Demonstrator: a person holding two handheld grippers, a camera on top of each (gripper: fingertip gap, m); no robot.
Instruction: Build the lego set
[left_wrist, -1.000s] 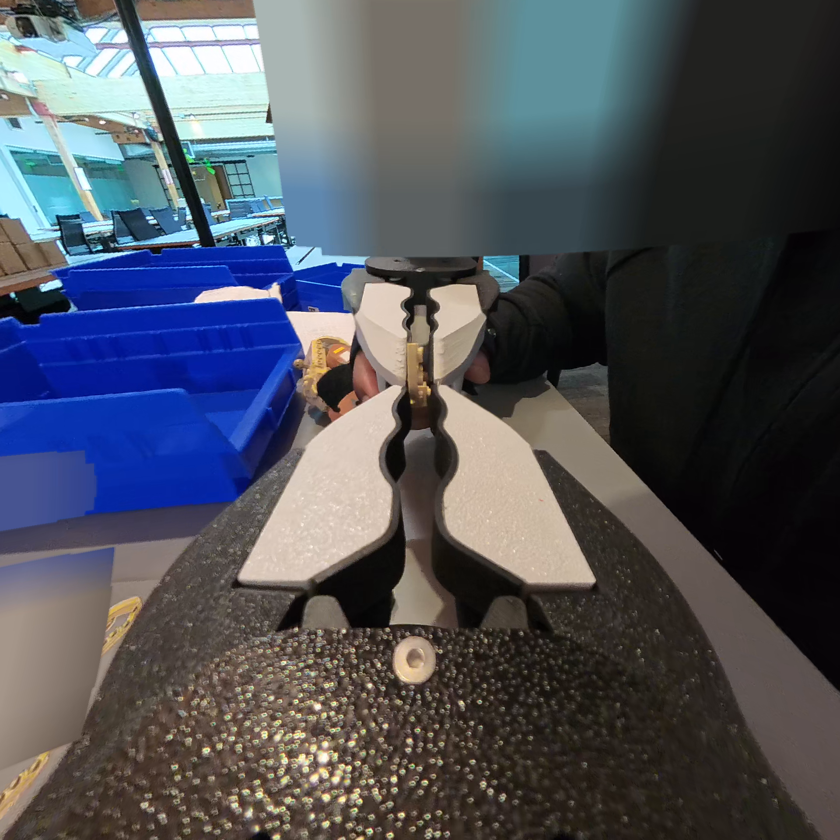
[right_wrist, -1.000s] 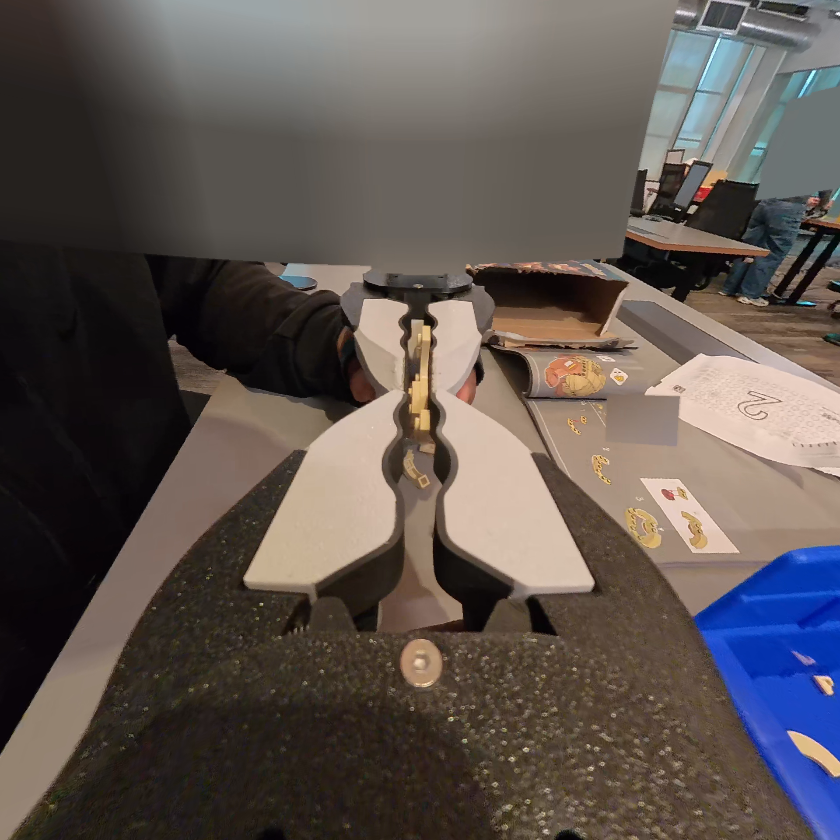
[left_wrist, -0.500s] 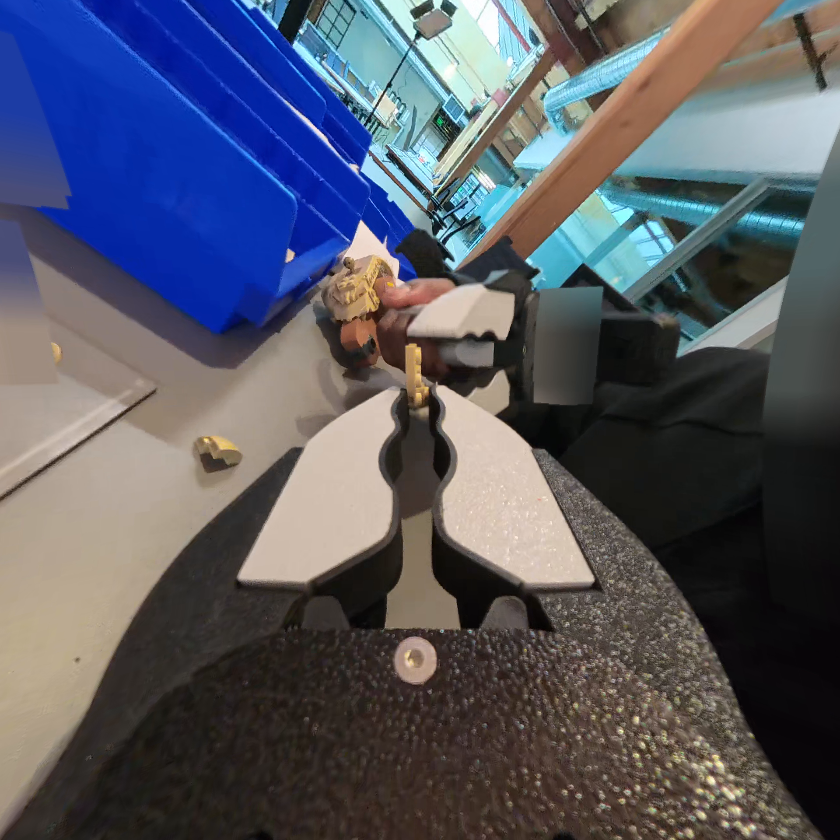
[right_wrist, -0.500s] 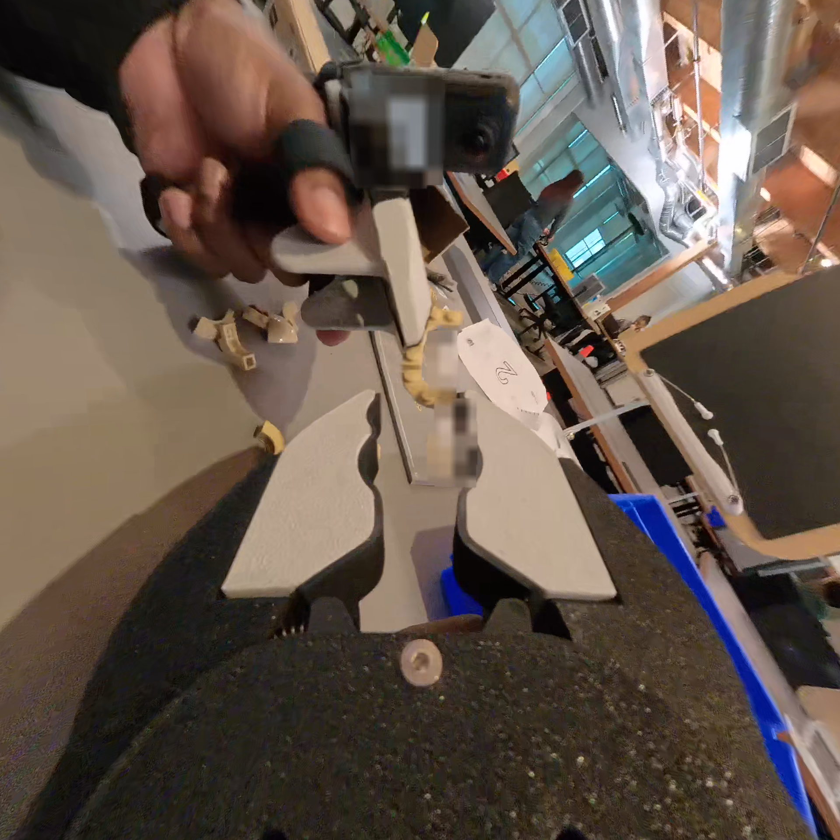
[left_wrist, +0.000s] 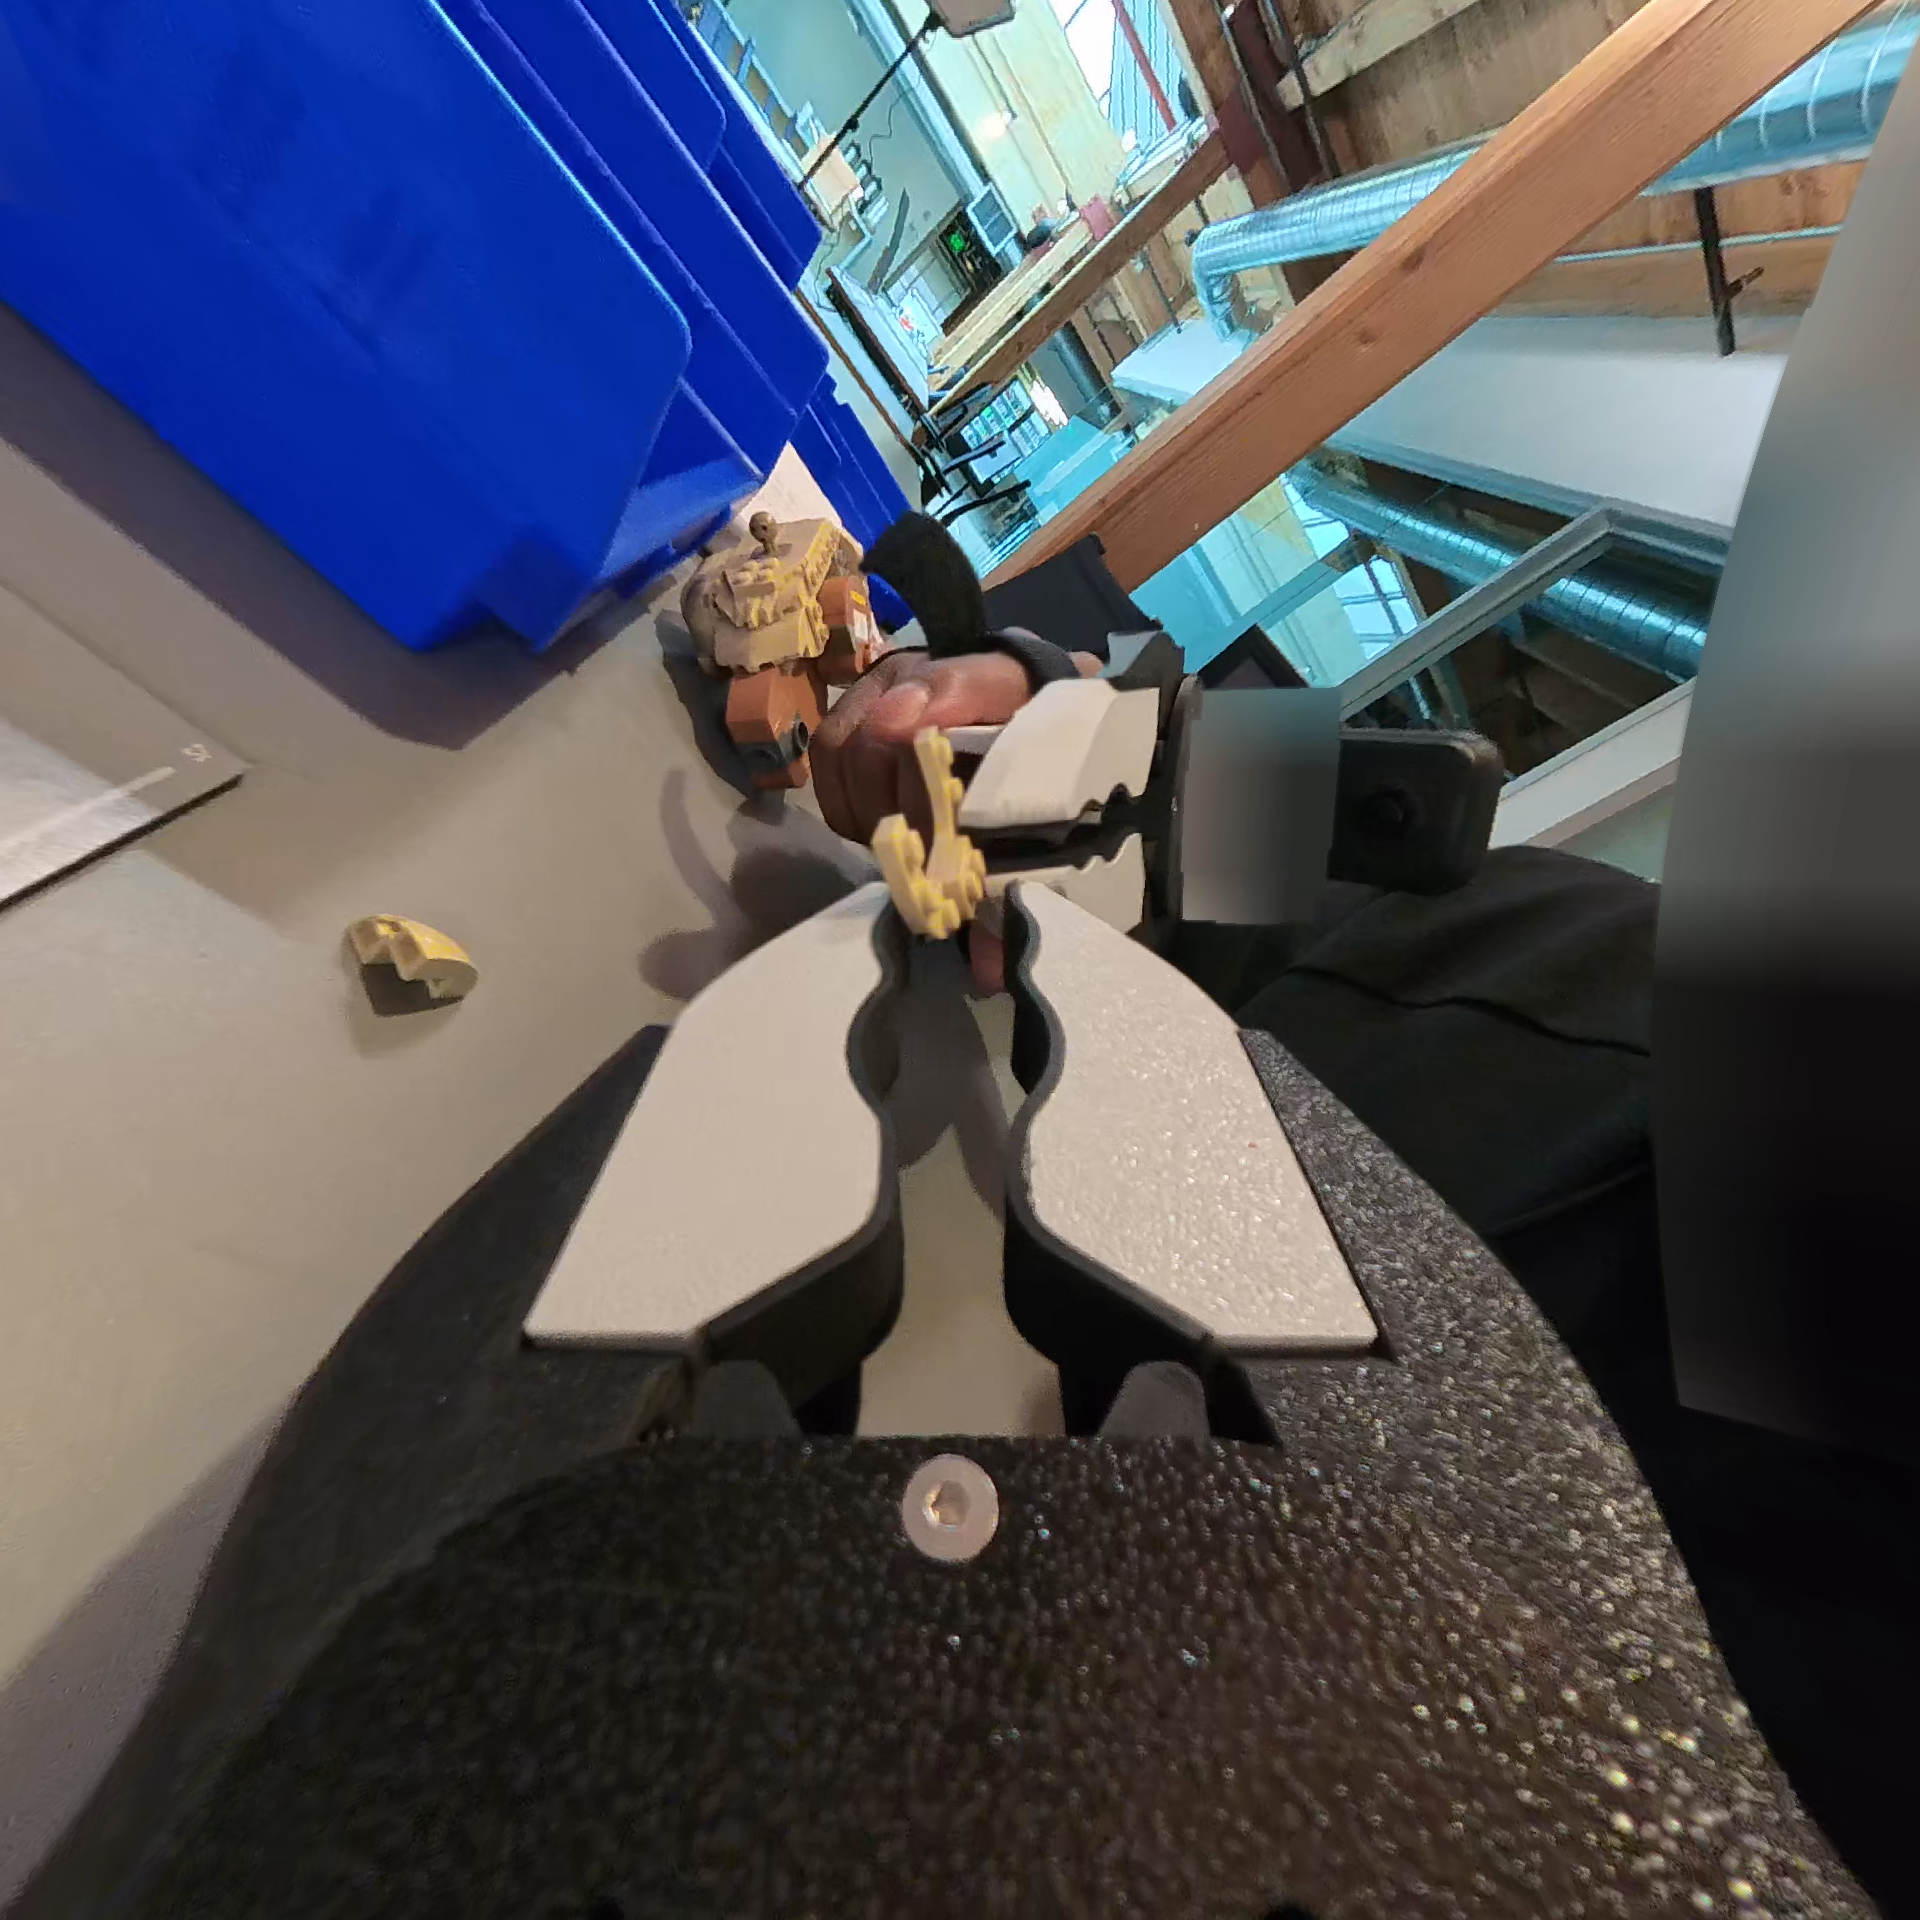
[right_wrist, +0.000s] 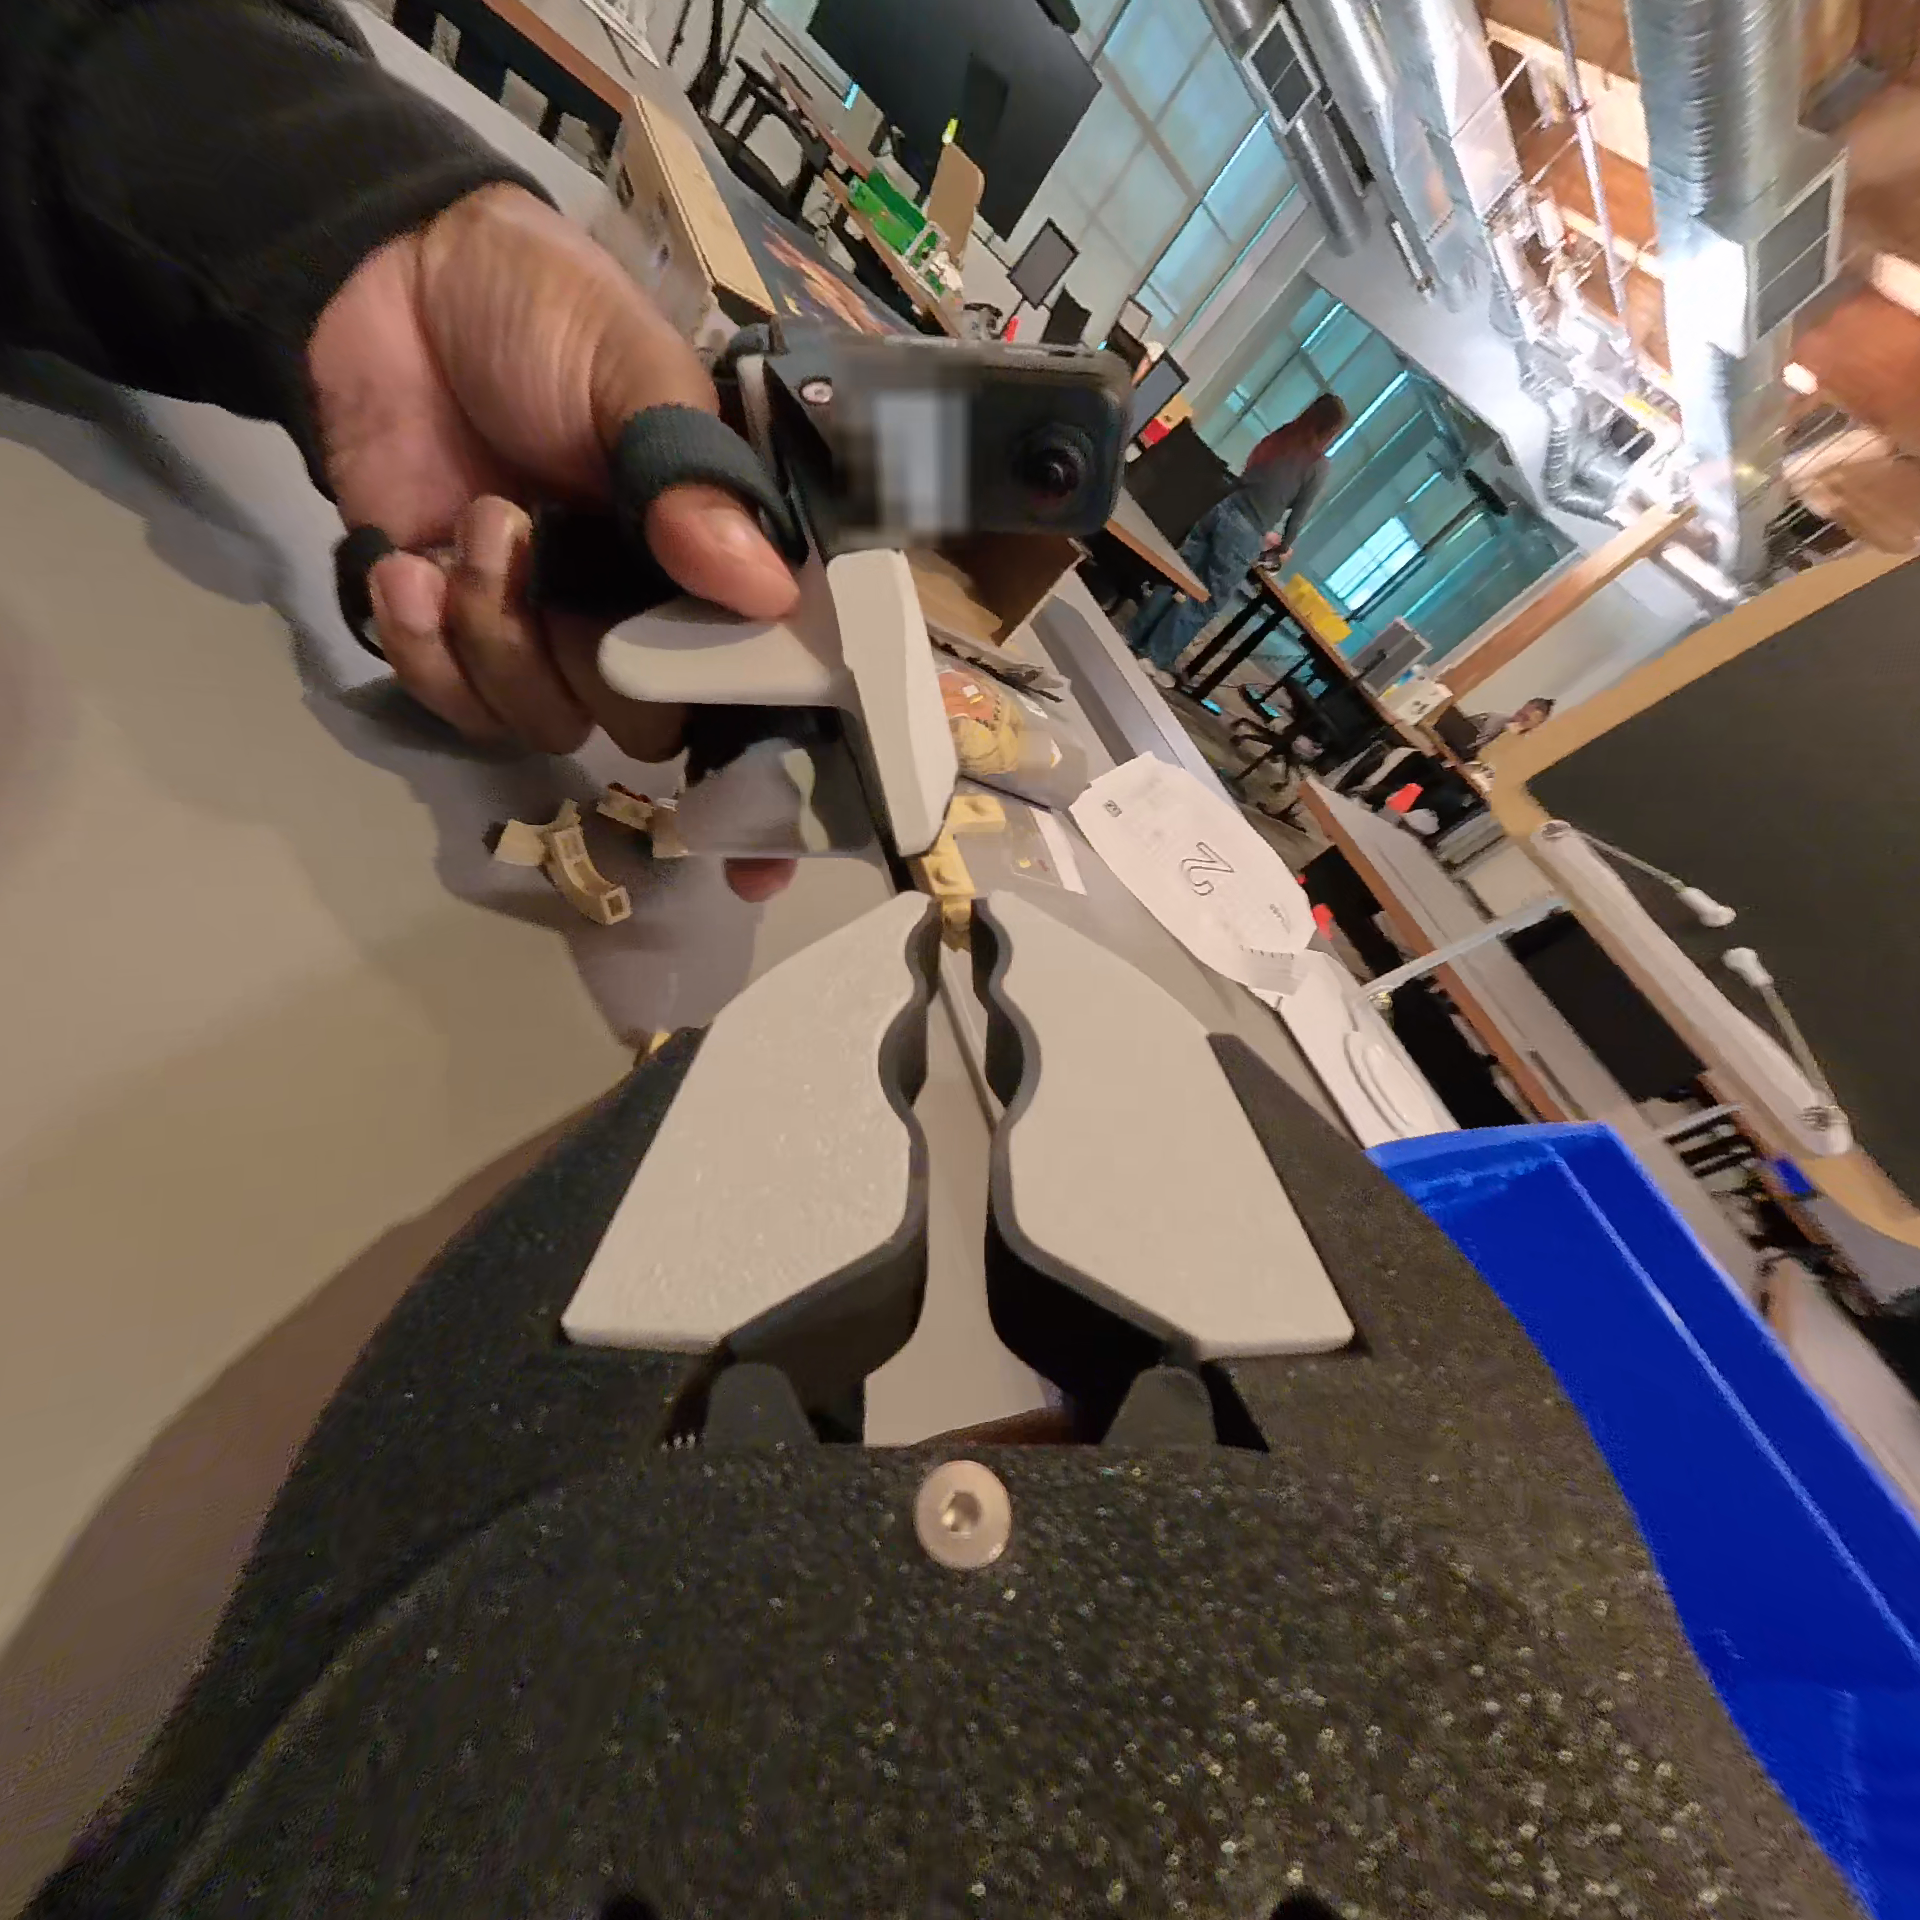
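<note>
Plainly, the 2 tools meet tip to tip above the grey desk (left_wrist: 260, 1091), sharing 1 tan brick piece (left_wrist: 928, 852). At the left tool (left_wrist: 945, 914) the piece sits in a gap wider than itself, its pads not seen pressing it. The right tool (right_wrist: 954, 914) is nearly closed, pinching it. Blue bins (left_wrist: 416, 312) stand beyond the left tool on its left, a brown-and-tan brick figure (left_wrist: 774, 634) just ahead, and a loose tan part (left_wrist: 410, 961) left of its tips.

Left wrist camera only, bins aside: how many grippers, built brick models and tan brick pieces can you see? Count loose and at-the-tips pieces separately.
Grippers: 2 (left gripper, right gripper)
Brick model: 1
Loose tan piece on the table: 1
Tan piece at the gripper tips: 1
Total: 5
</note>
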